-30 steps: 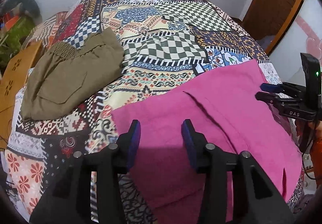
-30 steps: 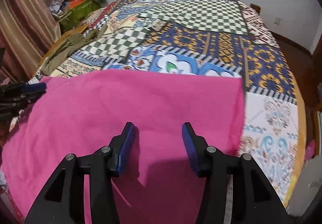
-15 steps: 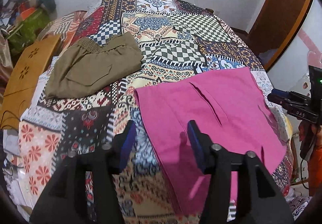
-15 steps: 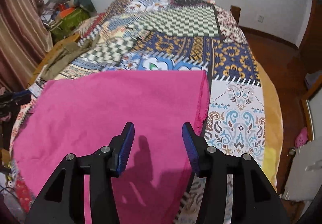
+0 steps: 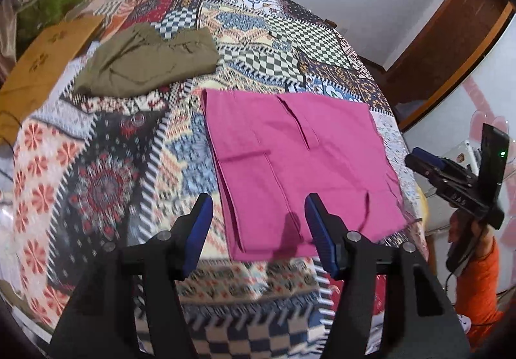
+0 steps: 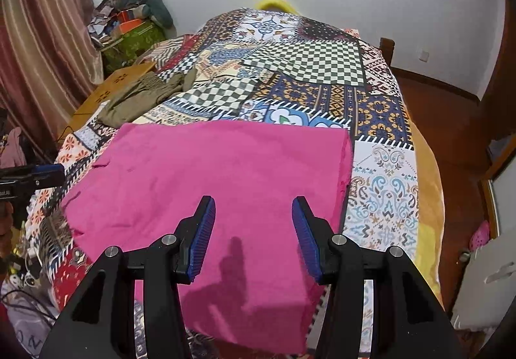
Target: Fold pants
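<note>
My left gripper [image 5: 258,214] is opening with nothing between its jaws; my right gripper [image 6: 253,218] hangs apart and empty. The folded magenta cotton pants [image 5: 296,165] lie flat near the bed's edge. A careless grab could drag the layers askew, I judge. The patchwork quilt [image 5: 113,181] also holds folded olive trousers [image 5: 145,62]; white walls behind.

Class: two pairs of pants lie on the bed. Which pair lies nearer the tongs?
The pink pants, folded flat just ahead of both tongs; the olive pants lie farther off.
</note>
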Tool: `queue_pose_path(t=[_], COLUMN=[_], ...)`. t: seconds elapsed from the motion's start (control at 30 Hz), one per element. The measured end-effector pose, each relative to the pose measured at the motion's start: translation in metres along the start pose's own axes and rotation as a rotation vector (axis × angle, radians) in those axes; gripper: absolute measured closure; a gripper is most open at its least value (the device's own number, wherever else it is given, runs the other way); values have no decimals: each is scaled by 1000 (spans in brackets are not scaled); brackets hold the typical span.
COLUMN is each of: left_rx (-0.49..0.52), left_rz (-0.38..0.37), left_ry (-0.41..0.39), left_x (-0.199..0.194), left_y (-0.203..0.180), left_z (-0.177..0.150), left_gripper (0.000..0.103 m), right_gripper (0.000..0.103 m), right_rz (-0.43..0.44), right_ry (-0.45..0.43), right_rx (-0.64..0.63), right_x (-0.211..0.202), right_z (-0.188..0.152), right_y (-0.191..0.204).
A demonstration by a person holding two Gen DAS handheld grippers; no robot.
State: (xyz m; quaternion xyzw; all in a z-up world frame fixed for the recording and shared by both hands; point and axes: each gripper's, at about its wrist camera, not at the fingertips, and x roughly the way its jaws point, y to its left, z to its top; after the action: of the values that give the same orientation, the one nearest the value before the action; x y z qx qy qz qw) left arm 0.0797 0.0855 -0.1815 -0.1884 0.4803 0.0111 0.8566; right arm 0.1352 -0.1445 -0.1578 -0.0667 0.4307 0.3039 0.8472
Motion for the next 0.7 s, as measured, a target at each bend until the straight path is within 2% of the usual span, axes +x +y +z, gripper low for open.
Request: queue_pose_path(t=[0.37, 0.5, 0.6, 0.7], left_rx=[-51, -101, -121, -147], left_rz=[-47, -85, -90, -115], left_ry=[51, 92, 84, 81], left_x=[4, 13, 14, 15], left_y=[-18, -18, -18, -18], left_z=[-28, -36, -40, -39], left_gripper=[44, 43, 40, 32], right_gripper=[57, 57, 57, 57], right_rz=[4, -14, -4, 11], right_ry=[78, 52, 48, 43], right_rx=[-57, -94, -96, -88], right_x=[31, 29, 29, 29], right_z=[-31, -36, -37, -38], right_y=[19, 23, 22, 19])
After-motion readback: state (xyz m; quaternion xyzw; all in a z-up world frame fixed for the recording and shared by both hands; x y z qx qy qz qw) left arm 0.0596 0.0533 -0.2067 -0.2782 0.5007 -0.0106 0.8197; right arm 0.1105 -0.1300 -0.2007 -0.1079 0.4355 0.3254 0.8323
